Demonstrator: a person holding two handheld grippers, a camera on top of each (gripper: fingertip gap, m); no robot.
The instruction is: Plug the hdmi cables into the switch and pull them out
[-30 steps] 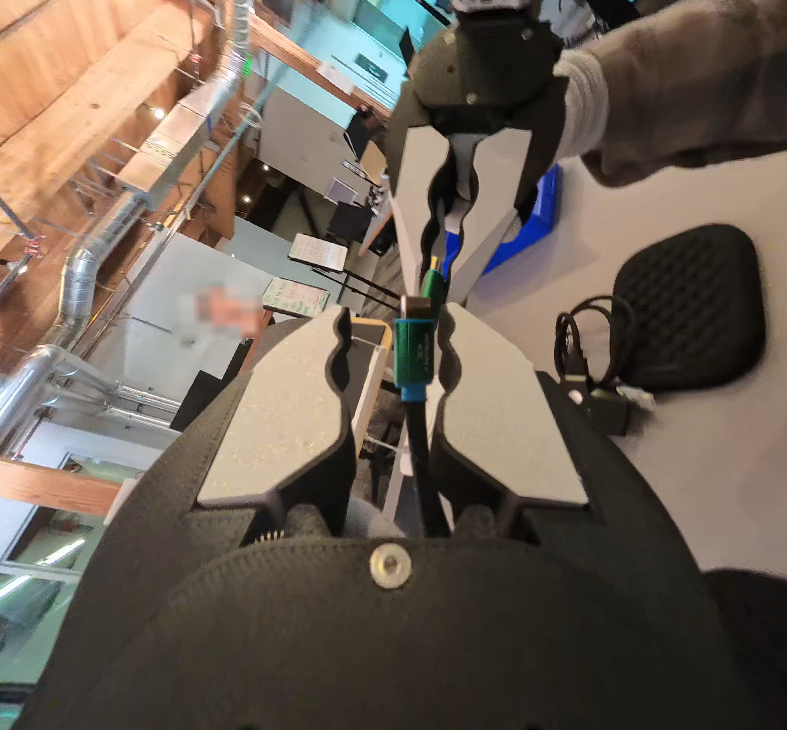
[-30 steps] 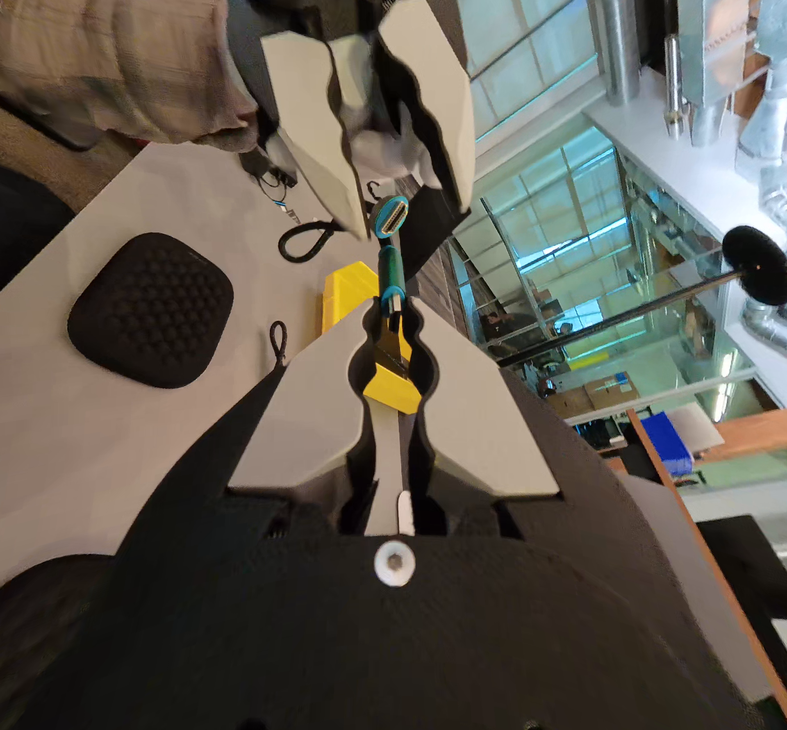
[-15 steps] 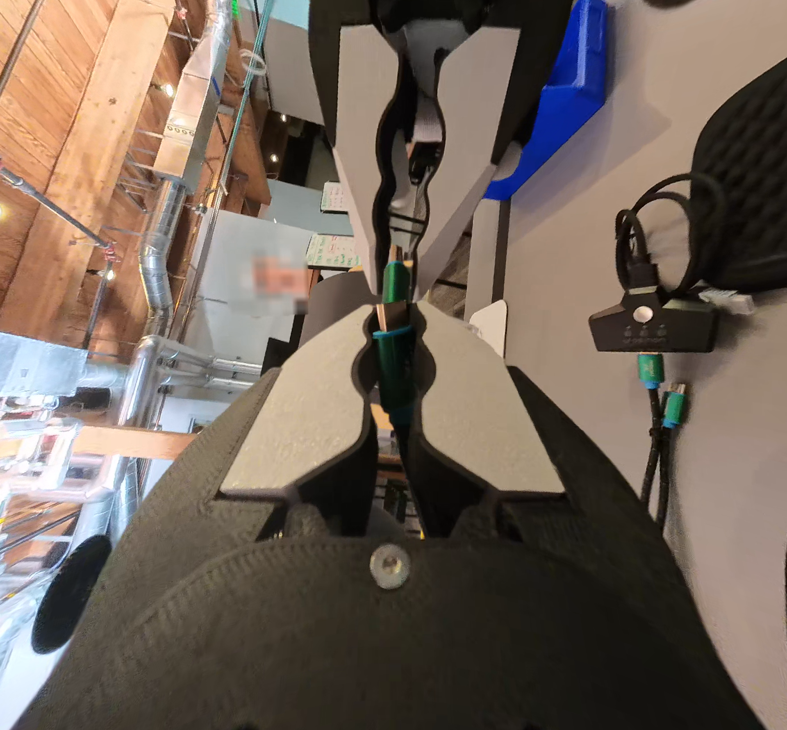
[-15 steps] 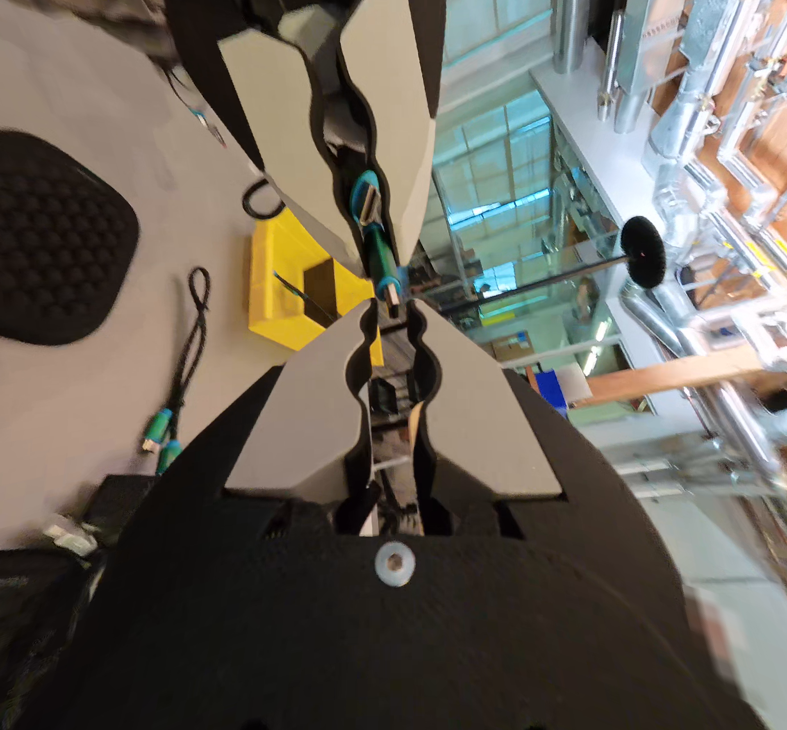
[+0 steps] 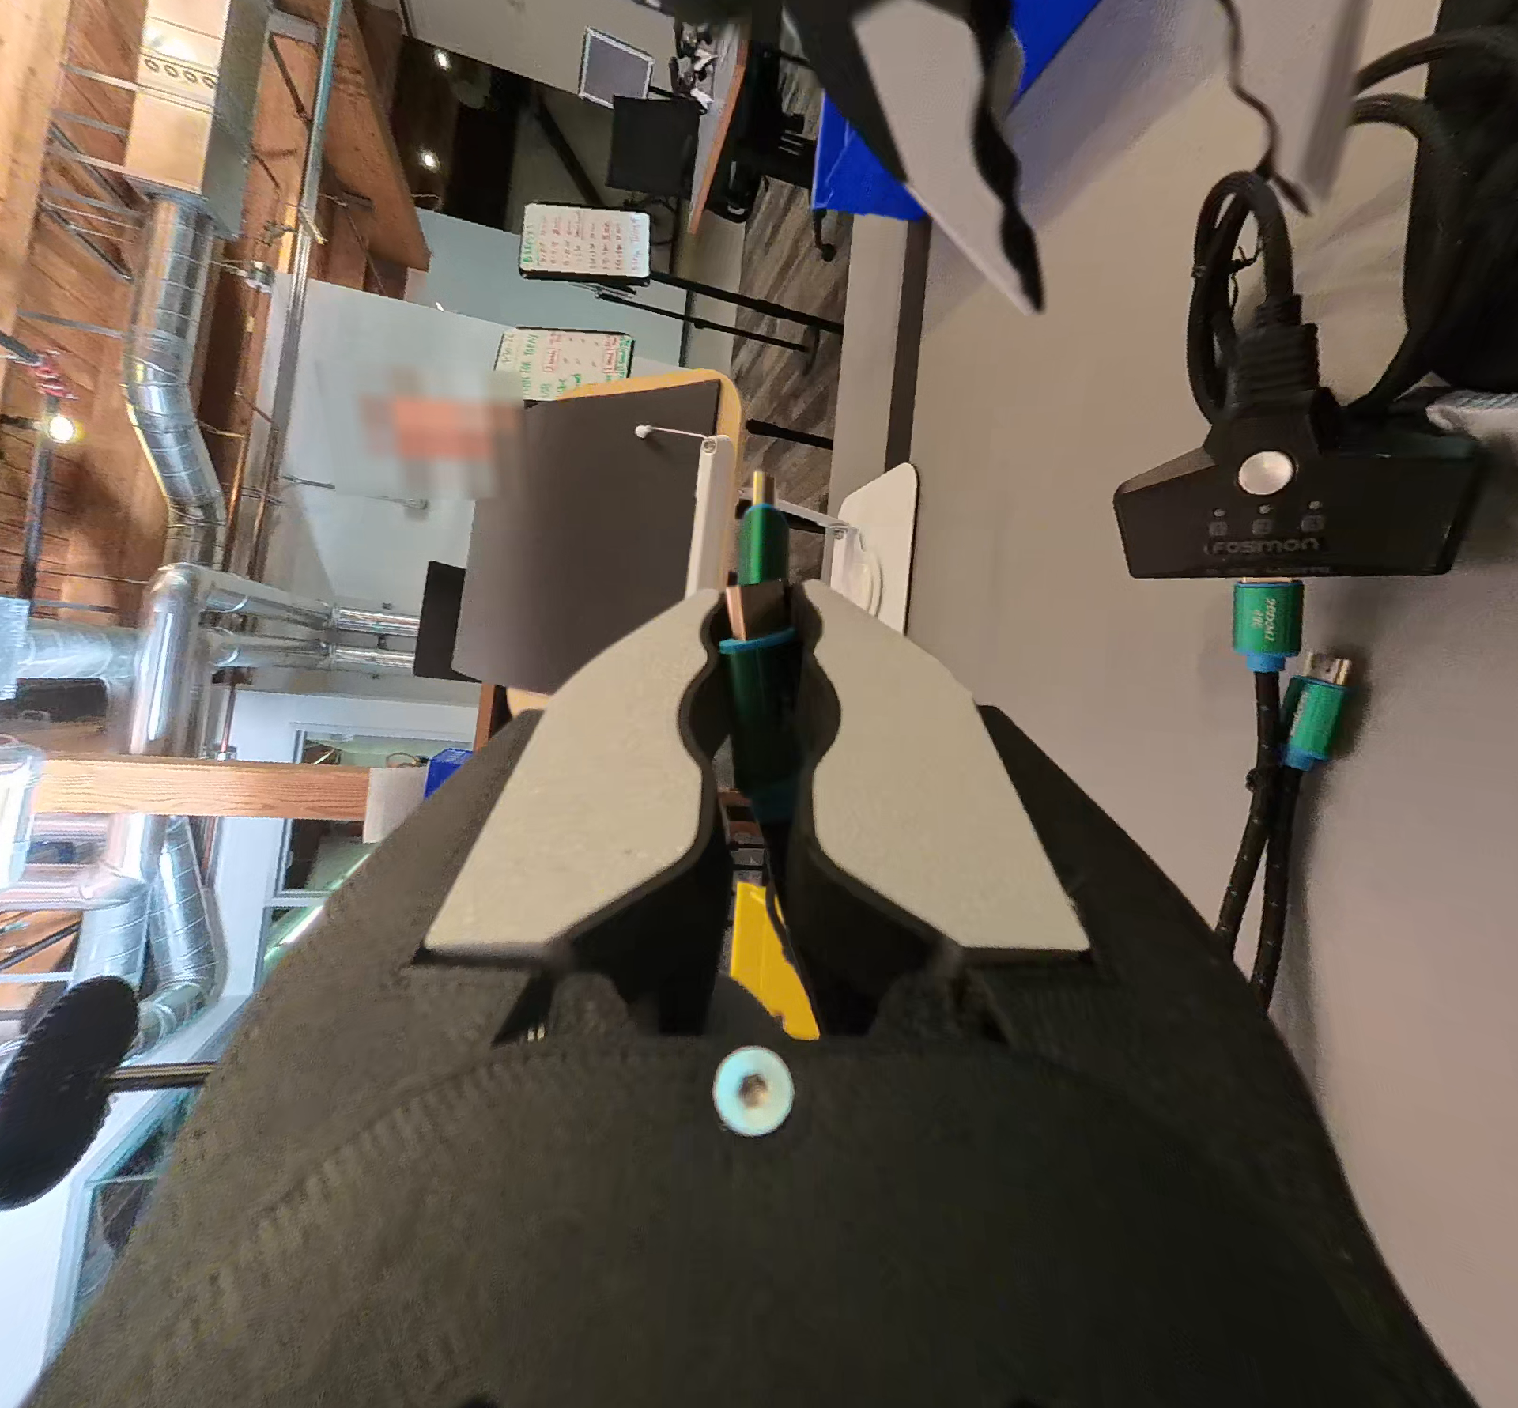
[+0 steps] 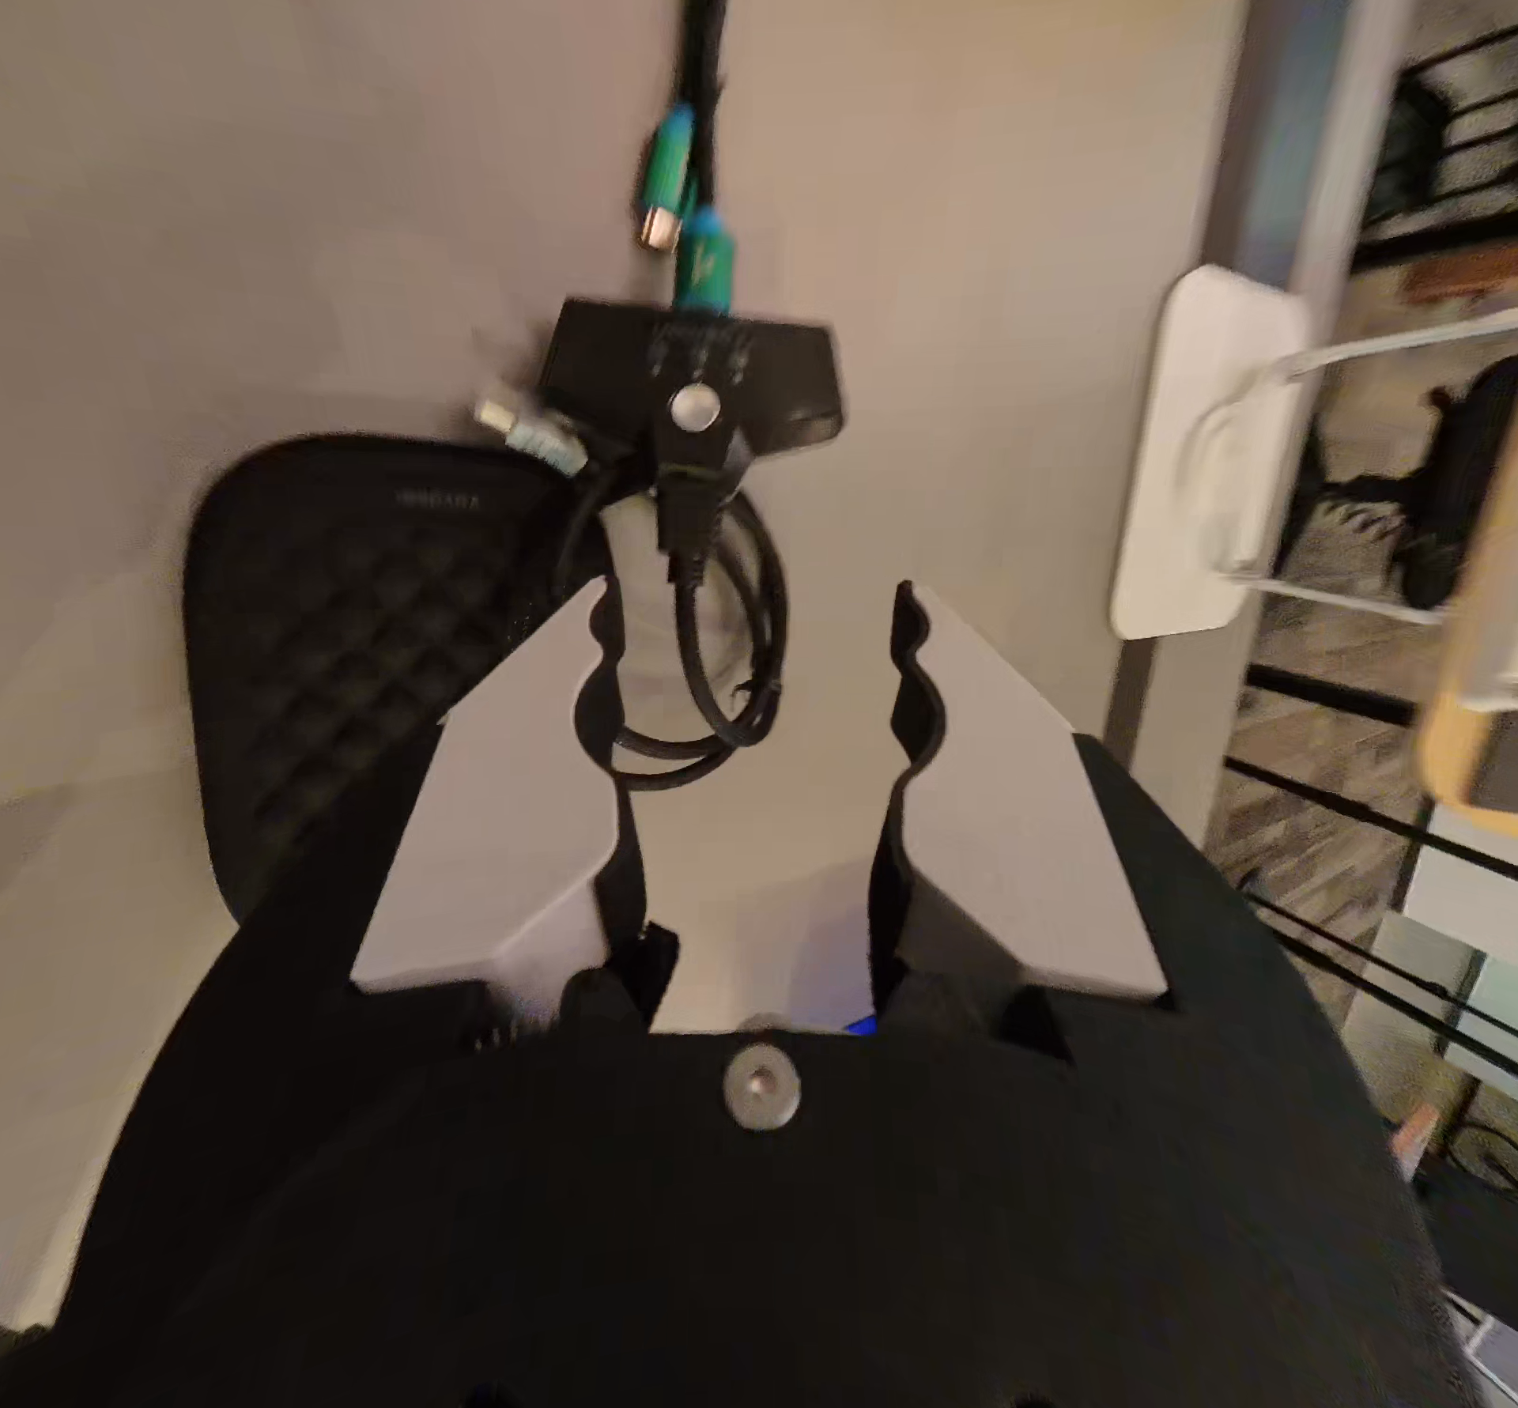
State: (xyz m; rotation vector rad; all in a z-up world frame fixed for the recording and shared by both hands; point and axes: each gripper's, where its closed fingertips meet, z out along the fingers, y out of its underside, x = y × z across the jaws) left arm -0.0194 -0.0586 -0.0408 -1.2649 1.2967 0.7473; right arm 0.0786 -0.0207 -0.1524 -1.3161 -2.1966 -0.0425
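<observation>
My left gripper (image 5: 760, 605) is shut on a green HDMI plug (image 5: 760, 711), held in the air off the table's edge. A second green plug (image 5: 762, 547) sticks out past its fingertips; I cannot tell what holds it. The black switch (image 5: 1290, 539) lies on the grey table with one green plug (image 5: 1265, 621) in it and a loose green plug (image 5: 1314, 711) beside it. My right gripper (image 6: 756, 596) is open and empty above the switch's coiled black cable (image 6: 731, 679), just short of the switch (image 6: 780, 366). It also shows in the left wrist view (image 5: 1166, 247).
A black quilted pouch (image 6: 353, 613) lies against the switch's cable side. A white stand (image 6: 1207, 457) sits at the table's edge. A blue bin (image 5: 854, 169) is farther along the table, and a yellow block (image 5: 760, 950) shows behind my left fingers. Tip to tip, the grippers are about 15 centimetres apart. About 9 centimetres separates my right fingertips from the black switch (image 5: 1290, 539). The right camera catches it too, in the right wrist view (image 6: 683, 341).
My right gripper let go of the green plug, opened wide and swung away from the left gripper to over the switch. My left gripper stays shut on its plug.
</observation>
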